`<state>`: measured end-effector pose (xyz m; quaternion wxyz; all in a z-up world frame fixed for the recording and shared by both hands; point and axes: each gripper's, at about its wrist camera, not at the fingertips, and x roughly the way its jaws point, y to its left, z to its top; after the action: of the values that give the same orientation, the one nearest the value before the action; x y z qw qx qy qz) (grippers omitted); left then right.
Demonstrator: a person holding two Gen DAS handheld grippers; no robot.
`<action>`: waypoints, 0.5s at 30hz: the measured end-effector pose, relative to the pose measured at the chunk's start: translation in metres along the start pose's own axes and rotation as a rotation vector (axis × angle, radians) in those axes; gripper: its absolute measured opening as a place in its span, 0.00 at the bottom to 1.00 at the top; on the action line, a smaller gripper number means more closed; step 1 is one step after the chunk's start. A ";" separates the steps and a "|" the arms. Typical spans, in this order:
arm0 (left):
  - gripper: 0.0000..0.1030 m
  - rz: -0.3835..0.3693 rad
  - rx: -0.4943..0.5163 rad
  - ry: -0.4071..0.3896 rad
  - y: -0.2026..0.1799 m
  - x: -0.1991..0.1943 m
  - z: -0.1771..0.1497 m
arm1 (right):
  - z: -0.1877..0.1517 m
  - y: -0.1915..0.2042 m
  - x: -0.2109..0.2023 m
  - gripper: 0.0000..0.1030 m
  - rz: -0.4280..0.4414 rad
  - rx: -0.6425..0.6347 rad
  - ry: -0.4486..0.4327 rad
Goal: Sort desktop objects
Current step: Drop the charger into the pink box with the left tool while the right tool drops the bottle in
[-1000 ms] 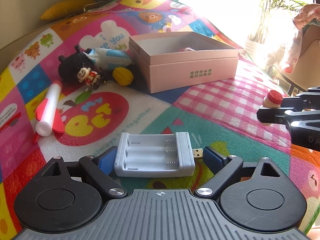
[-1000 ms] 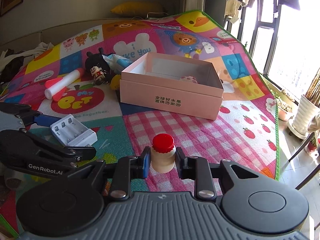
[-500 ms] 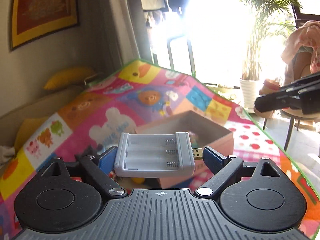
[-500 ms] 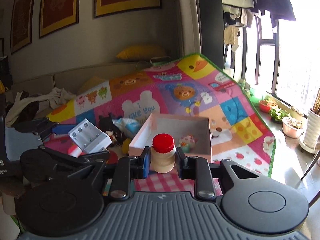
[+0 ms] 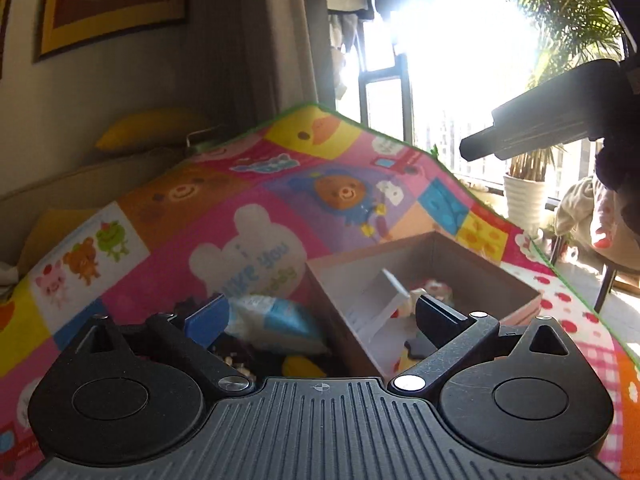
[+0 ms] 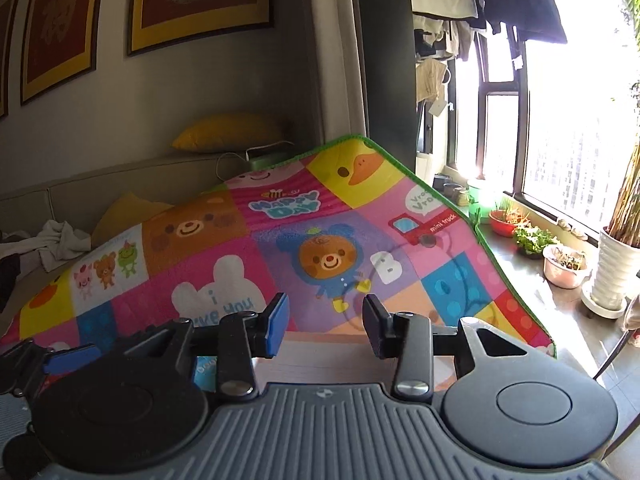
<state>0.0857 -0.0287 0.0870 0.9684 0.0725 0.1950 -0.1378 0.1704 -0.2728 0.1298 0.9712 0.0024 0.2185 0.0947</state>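
Battery charger (image 5: pixel 380 304): white moulded plastic, blurred, tilted on edge inside pink box (image 5: pixel 424 276); slots not readable. Previously clamped in left gripper (image 5: pixel 320 320); now released.

Left to right, left wrist view:
- Play mat (image 5: pixel 224 216): soft, printed patchwork of cartoon animals; lower part hidden behind gripper body.
- Blue-and-white packet (image 5: pixel 276 316): crinkled, blurred, just beside box's left wall, partly hidden by left finger.
- Yellow object (image 5: pixel 300 366): rounded, cut off by gripper body; identity not determinable.
- Pink box: rectangular cardboard, open top, near corner hidden by right finger. Small patterned item (image 5: pixel 438 290) beside charger, too blurred to identify.
- Left gripper: fingers at widest, opening, nothing between them.
- Dark bar at upper right: part of right gripper, backlit, detail lost in glare.

Right wrist view:
- Right gripper (image 6: pixel 324 326): fingers moderately apart, opening, nothing between them. Red-capped bottle, held earlier, out of view.
- Box rim barely visible beneath fingers; contents hidden.
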 end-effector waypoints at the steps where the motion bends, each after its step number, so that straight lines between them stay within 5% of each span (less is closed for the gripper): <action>1: 0.99 -0.010 -0.008 0.035 0.005 -0.003 -0.014 | -0.006 -0.001 0.009 0.39 -0.003 0.005 0.024; 7: 1.00 -0.016 -0.046 0.142 0.023 -0.011 -0.072 | -0.032 0.013 0.044 0.39 -0.007 0.006 0.150; 15: 1.00 -0.004 -0.135 0.194 0.047 -0.007 -0.094 | -0.050 0.108 0.075 0.34 0.119 -0.209 0.252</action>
<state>0.0598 0.0356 0.0083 0.9474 0.0198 0.2967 -0.1187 0.1963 -0.1547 0.0574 0.9238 -0.0975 0.3270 0.1737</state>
